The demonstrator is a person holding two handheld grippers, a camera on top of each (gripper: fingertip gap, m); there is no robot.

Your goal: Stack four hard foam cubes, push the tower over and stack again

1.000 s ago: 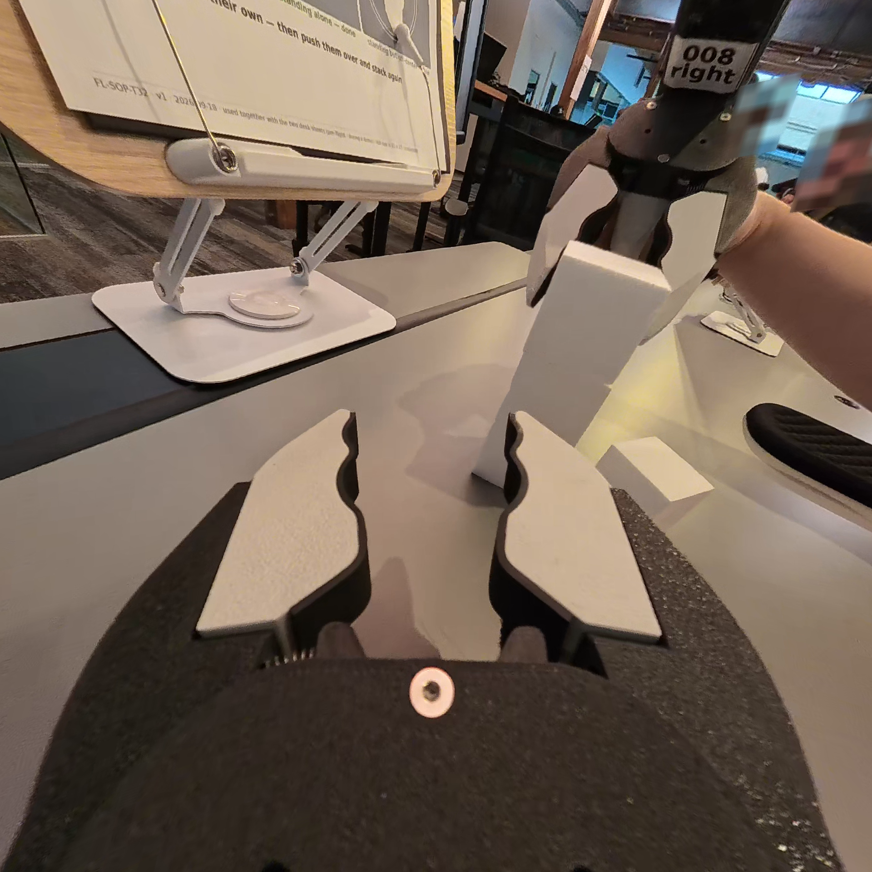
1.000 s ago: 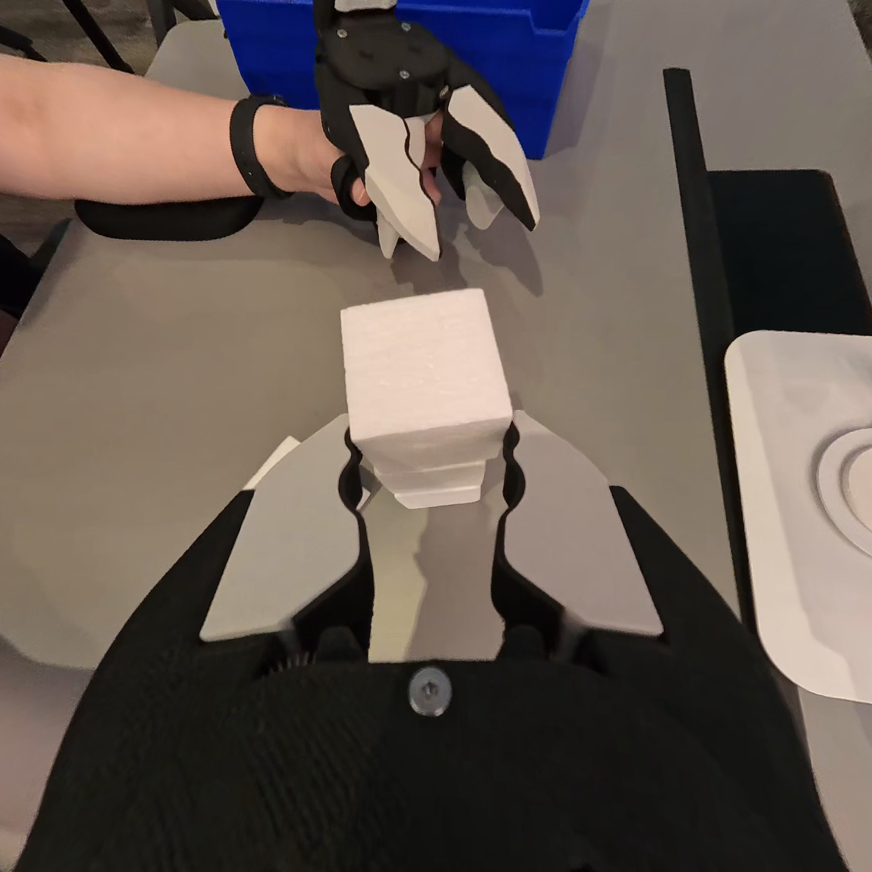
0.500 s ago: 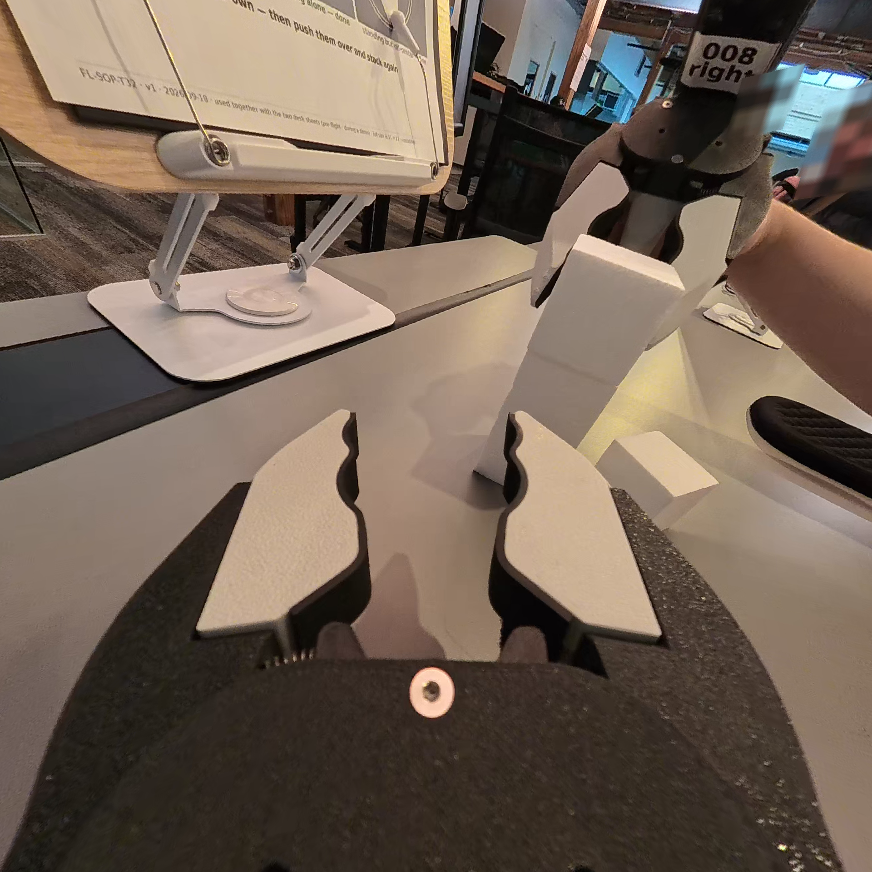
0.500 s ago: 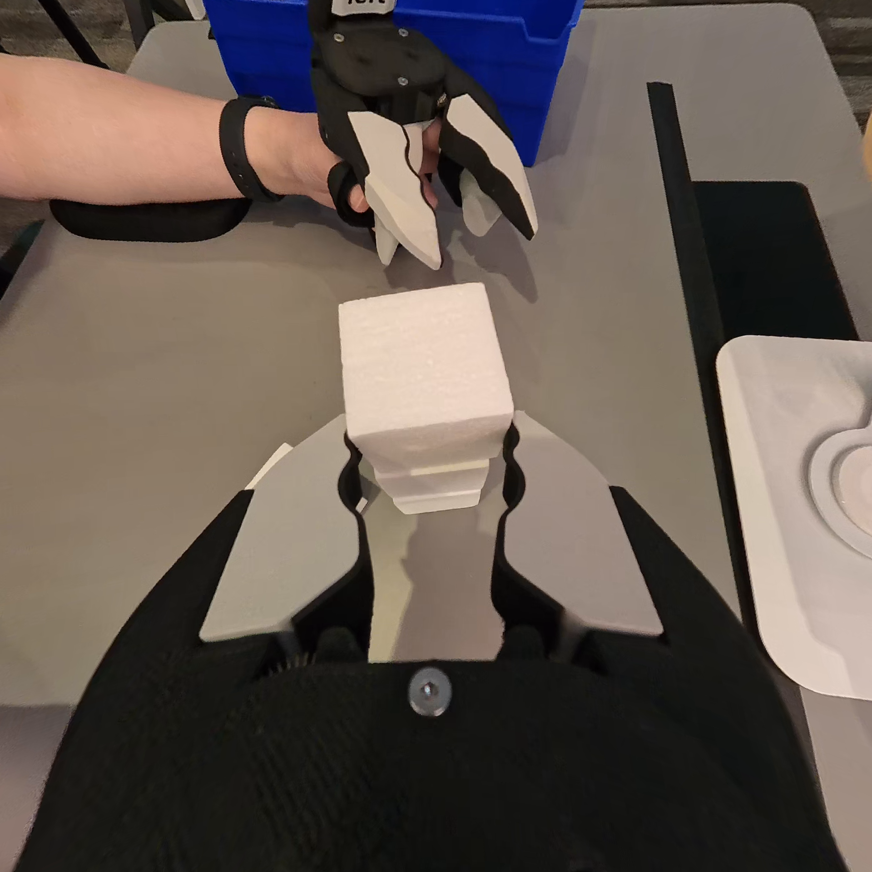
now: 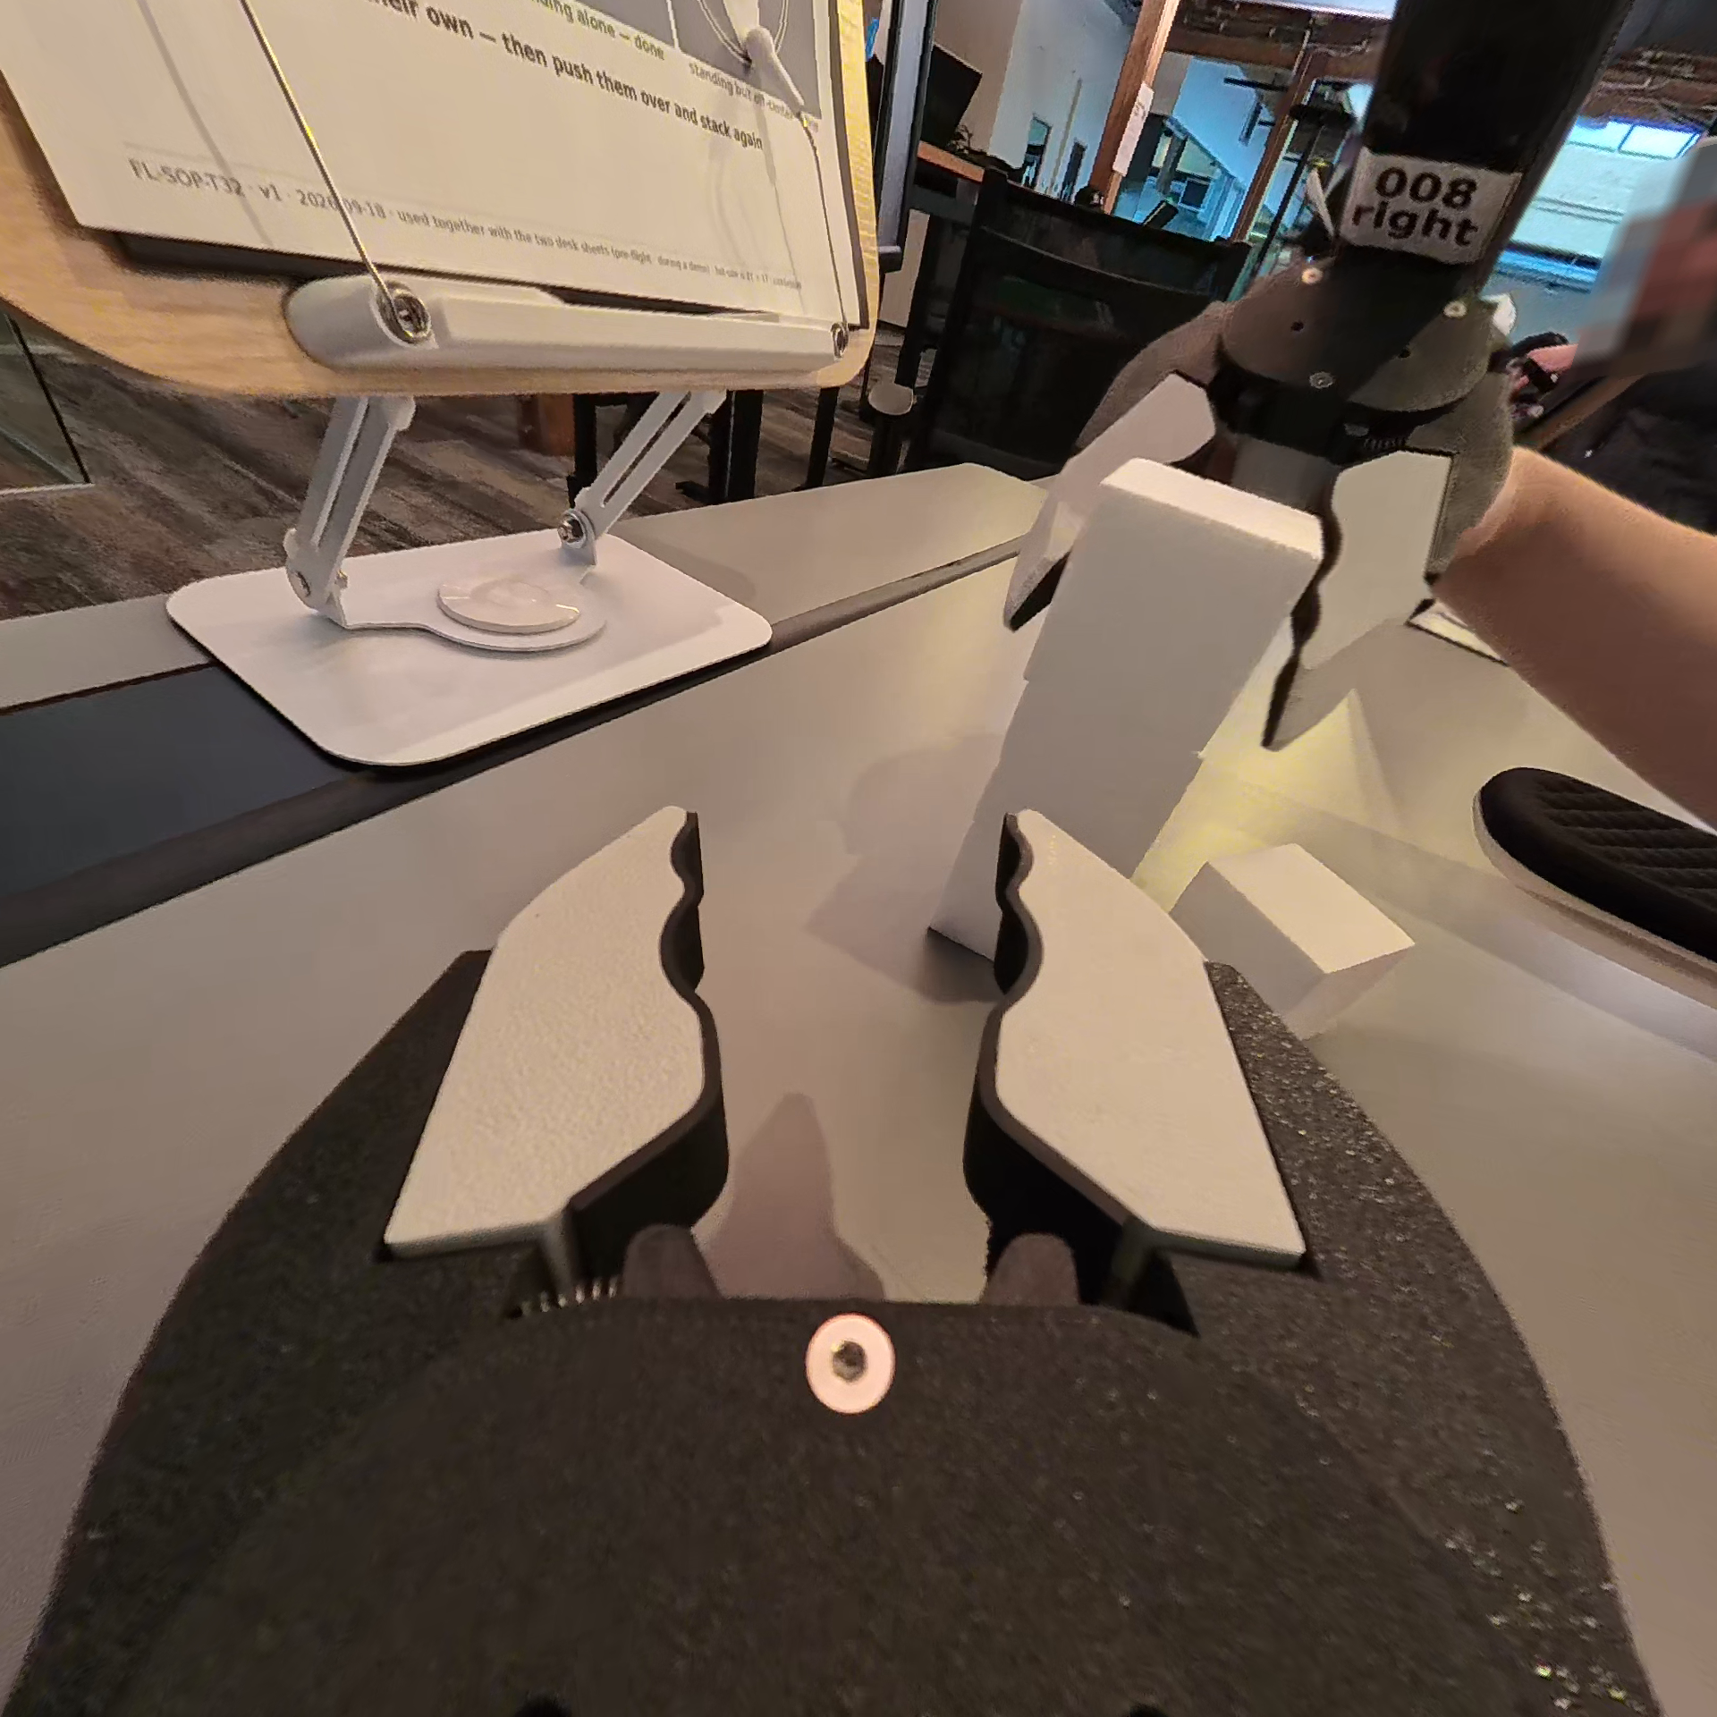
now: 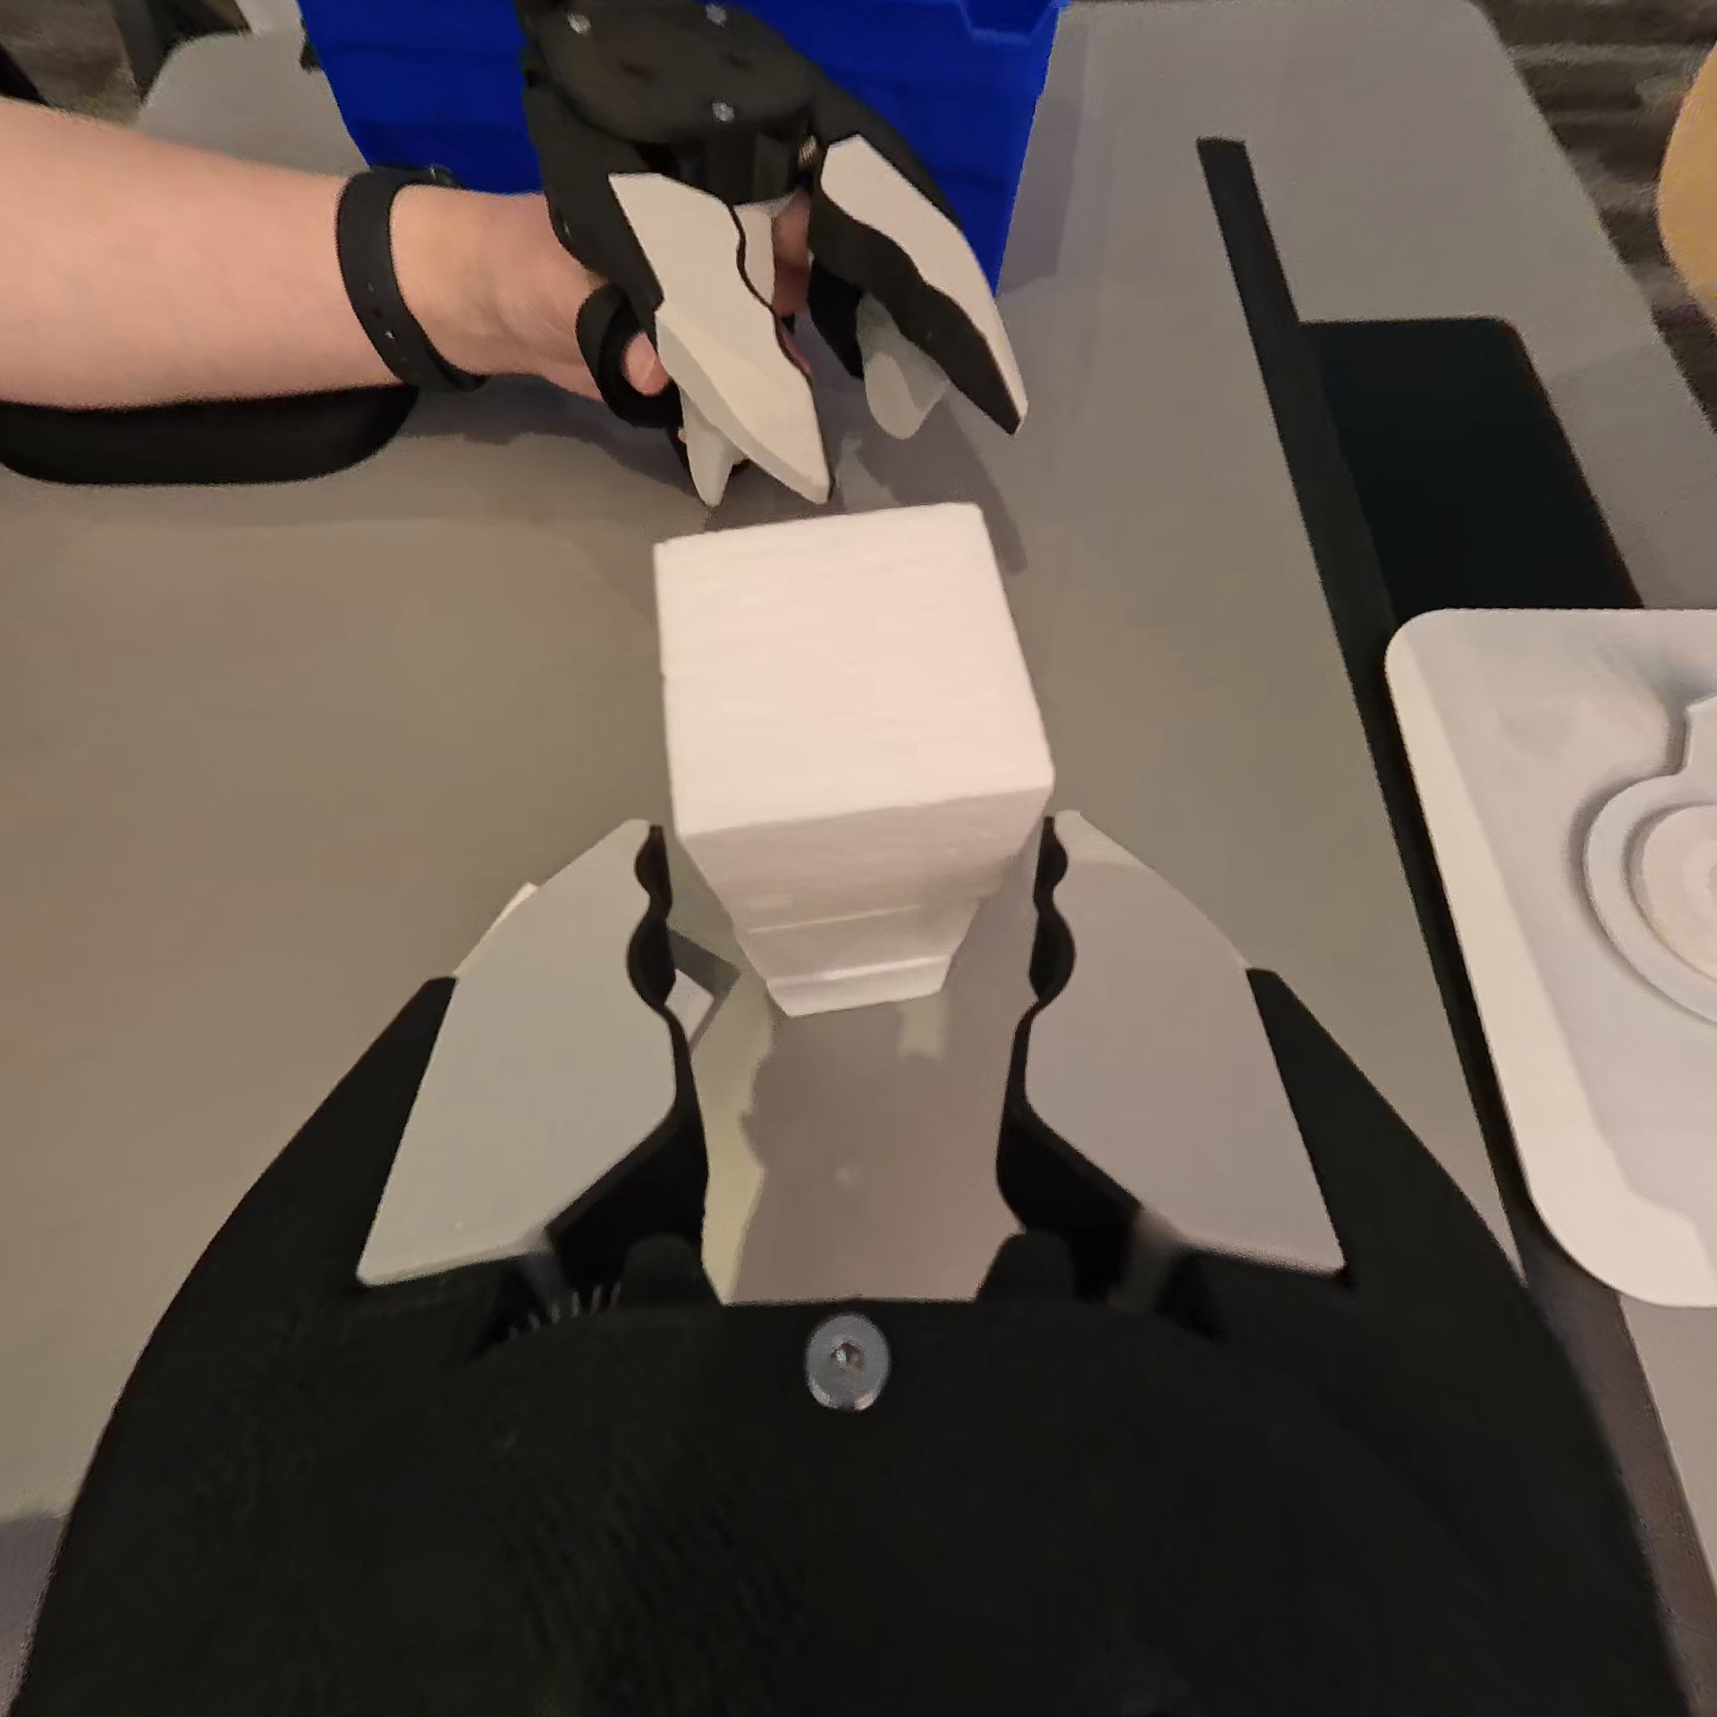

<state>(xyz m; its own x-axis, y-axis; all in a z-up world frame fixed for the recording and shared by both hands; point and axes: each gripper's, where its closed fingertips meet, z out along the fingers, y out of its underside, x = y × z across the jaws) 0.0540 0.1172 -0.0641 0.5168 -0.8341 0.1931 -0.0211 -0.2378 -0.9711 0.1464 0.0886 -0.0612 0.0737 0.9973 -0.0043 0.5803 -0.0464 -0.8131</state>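
Note:
A tower of three white foam cubes (image 5: 1143, 669) stands on the grey table (image 5: 650, 818). It also shows in the right wrist view (image 6: 836, 669). My right gripper (image 6: 850, 832) is open, its jaws straddling the top cube with small gaps on both sides. The right gripper also shows in the left wrist view (image 5: 1152, 674). A loose cube (image 5: 1291, 920) lies right of the tower base. In the right wrist view it is mostly hidden behind my finger (image 6: 520, 1068). My left gripper (image 5: 850, 836) is open and empty, low, just short of the tower; it also shows in the right wrist view (image 6: 910, 451).
A blue bin (image 6: 929, 111) stands behind the left gripper. A white stand base (image 5: 465, 650) carries a wooden board with a paper sheet (image 5: 465, 139). A dark strip (image 6: 1301, 557) runs across the table. Black wrist rests (image 5: 1626, 855) lie at the table's edge.
My right gripper's jaws have spread apart and let go of the top cube, which stays on the tower. My left gripper has barely moved.

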